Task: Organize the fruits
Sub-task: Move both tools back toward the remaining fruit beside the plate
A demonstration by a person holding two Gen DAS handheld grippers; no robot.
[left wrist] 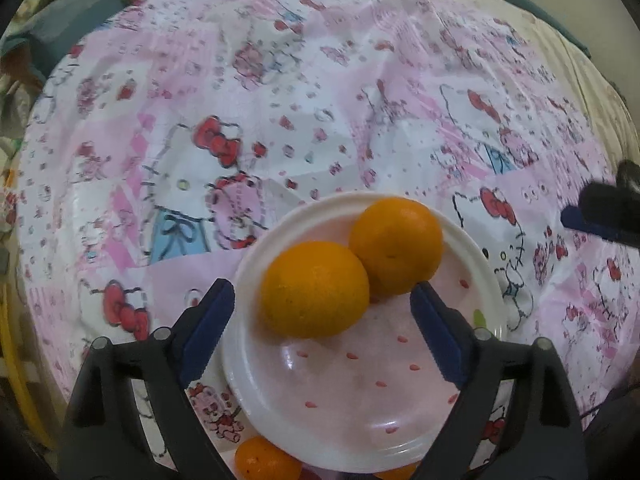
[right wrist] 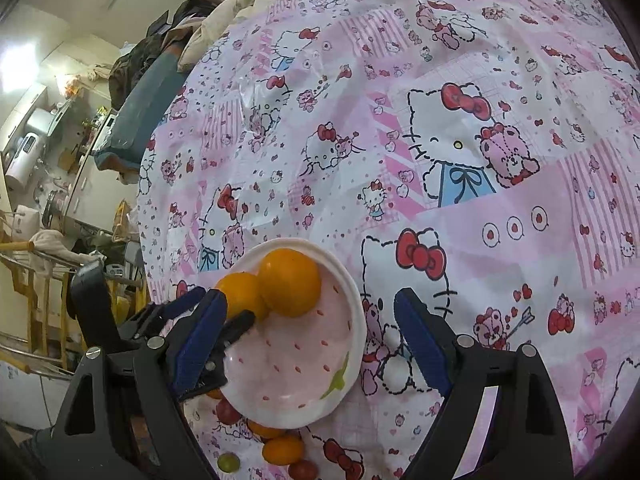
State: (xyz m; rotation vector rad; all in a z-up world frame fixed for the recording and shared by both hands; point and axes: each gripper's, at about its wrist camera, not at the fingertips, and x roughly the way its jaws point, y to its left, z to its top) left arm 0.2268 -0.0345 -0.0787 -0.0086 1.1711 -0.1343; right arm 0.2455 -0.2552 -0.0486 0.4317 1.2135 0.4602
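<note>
Left gripper (left wrist: 322,300) fingers spread wide around the near orange (left wrist: 315,289) on the plate (left wrist: 360,420) without pinching it, right gripper (right wrist: 306,320) equally open and empty beside, loose fruits (right wrist: 280,446) toward the near desk edge.

We're in a lived-in home: a pink cartoon-cat tablecloth (right wrist: 440,128) covers the round table, with heaped clothes and bedding (right wrist: 224,8) just beyond its far edge. Off to the left, a cluttered kitchen corner shows a white appliance (right wrist: 24,156), cabinets and a wooden rack (right wrist: 36,280) draped with cloth.
</note>
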